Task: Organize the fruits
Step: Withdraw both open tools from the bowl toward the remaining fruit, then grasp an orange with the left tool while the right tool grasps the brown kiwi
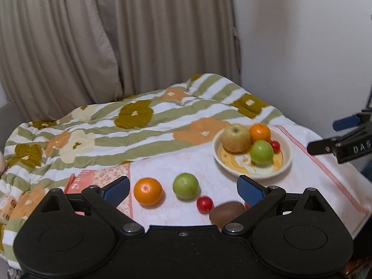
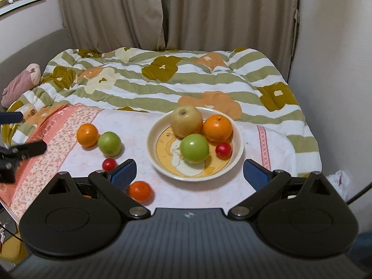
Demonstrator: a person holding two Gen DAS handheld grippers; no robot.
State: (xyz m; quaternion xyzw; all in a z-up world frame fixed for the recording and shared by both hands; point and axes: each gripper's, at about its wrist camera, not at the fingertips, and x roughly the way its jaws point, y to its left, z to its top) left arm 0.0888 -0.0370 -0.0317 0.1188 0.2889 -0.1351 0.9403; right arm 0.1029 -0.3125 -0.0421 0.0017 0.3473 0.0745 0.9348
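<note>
A cream plate (image 2: 237,146) (image 1: 287,160) on a pink-white cloth holds a yellow apple (image 2: 186,121), an orange (image 2: 217,127), a green apple (image 2: 194,148) and a small red fruit (image 2: 223,150). Loose on the cloth lie an orange (image 1: 148,191) (image 2: 87,134), a green apple (image 1: 186,186) (image 2: 109,144), a small red fruit (image 1: 204,204) (image 2: 109,164), a brown kiwi (image 1: 226,212) and a small orange fruit (image 2: 140,191). My left gripper (image 1: 184,190) is open and empty above the loose fruits. My right gripper (image 2: 189,174) is open and empty just before the plate.
The cloth (image 2: 139,125) lies on a striped floral quilt (image 2: 162,81) over a bed. Curtains (image 2: 186,11) hang behind, a wall (image 2: 337,69) stands at the right. A pink soft toy (image 2: 21,83) lies at the far left.
</note>
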